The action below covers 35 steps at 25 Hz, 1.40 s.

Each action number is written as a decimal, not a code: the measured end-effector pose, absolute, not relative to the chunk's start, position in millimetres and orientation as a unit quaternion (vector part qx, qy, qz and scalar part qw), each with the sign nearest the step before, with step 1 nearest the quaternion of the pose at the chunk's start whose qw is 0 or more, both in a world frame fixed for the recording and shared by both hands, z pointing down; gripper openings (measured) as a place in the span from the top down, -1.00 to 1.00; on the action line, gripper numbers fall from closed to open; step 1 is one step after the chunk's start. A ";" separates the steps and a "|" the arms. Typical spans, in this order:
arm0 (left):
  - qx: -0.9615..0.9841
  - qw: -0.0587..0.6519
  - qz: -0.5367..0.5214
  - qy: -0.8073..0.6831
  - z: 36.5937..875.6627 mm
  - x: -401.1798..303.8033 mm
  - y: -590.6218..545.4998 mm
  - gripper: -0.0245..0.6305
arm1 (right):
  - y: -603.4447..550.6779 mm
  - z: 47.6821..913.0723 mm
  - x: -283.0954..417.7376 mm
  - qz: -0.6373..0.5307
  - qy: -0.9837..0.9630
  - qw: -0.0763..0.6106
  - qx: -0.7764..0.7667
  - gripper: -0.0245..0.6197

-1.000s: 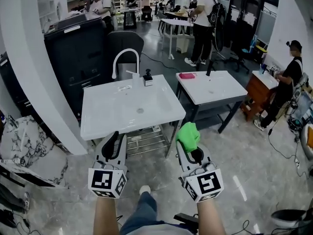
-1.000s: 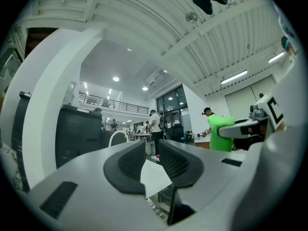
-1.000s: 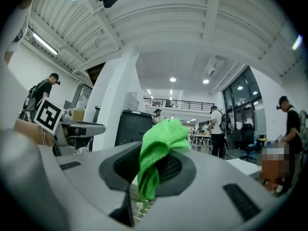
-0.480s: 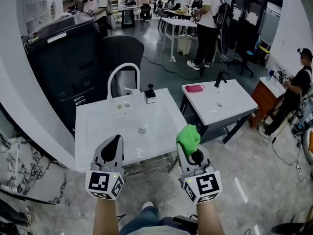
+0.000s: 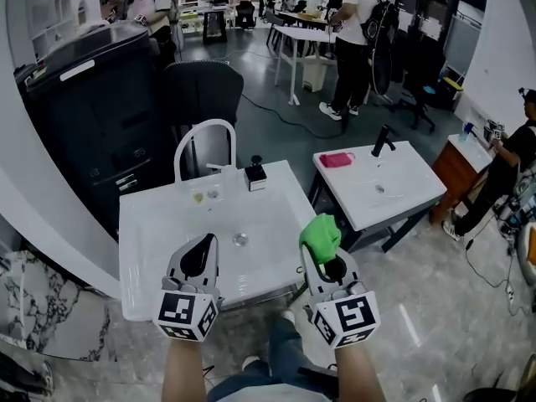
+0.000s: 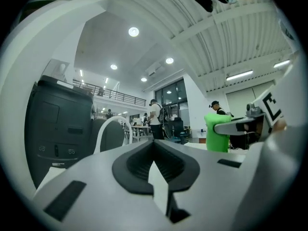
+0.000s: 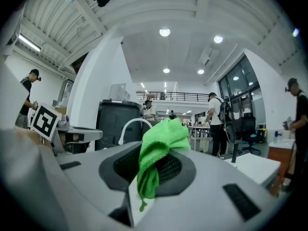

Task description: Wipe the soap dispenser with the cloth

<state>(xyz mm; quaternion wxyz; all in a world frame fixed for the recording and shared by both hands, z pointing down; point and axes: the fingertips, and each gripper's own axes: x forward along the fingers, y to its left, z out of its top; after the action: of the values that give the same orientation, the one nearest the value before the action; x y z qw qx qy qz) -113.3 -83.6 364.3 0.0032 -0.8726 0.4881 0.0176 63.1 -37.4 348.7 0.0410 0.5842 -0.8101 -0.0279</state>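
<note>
At lower centre, the right gripper (image 5: 329,263) has its jaws closed on the green cloth (image 5: 320,234); the left gripper (image 5: 202,252) jaws are closed together, empty. The soap dispenser (image 5: 255,174) stands at the upper edge of the counter (image 5: 159,233).

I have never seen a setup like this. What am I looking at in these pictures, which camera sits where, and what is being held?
There is no robot here: a person holds a two-jaw tool in each hand. The head view comes from a camera on the person's head and looks down at both tools. The other two views come from cameras riding on each tool and look along its jaws. The left gripper has its jaws shut with nothing between them. The right gripper is shut on a green cloth. Ahead stands a white sink counter. An arched white faucet and a black-topped soap dispenser sit at its far edge, and the dispenser is not yet touched.
</note>
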 end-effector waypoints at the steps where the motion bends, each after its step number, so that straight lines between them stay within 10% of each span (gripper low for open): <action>1: -0.873 -0.002 0.017 0.488 367.1 -110.4 -92.0 0.88 | -46.8 350.1 64.2 -0.028 -0.812 0.040 0.581 0.70; 13: -0.871 0.001 0.009 0.492 390.6 -43.4 -223.9 0.88 | -191.7 367.8 105.9 -0.019 -0.841 0.044 0.540 0.69; 20: -0.879 -0.030 -0.016 0.476 427.5 1.7 -291.9 0.32 | -270.2 387.8 132.5 0.017 -0.855 0.044 0.517 0.69; 35: -0.836 -0.061 -0.051 0.544 526.4 29.6 -407.0 0.36 | -336.5 465.0 147.9 0.079 -0.888 0.115 0.439 0.69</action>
<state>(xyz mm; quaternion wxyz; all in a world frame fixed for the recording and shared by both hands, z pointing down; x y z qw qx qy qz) 29.6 -407.0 526.4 -0.0606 -0.8356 0.5436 -0.0505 147.9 -336.5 465.0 0.1152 0.4389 -0.8876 0.0795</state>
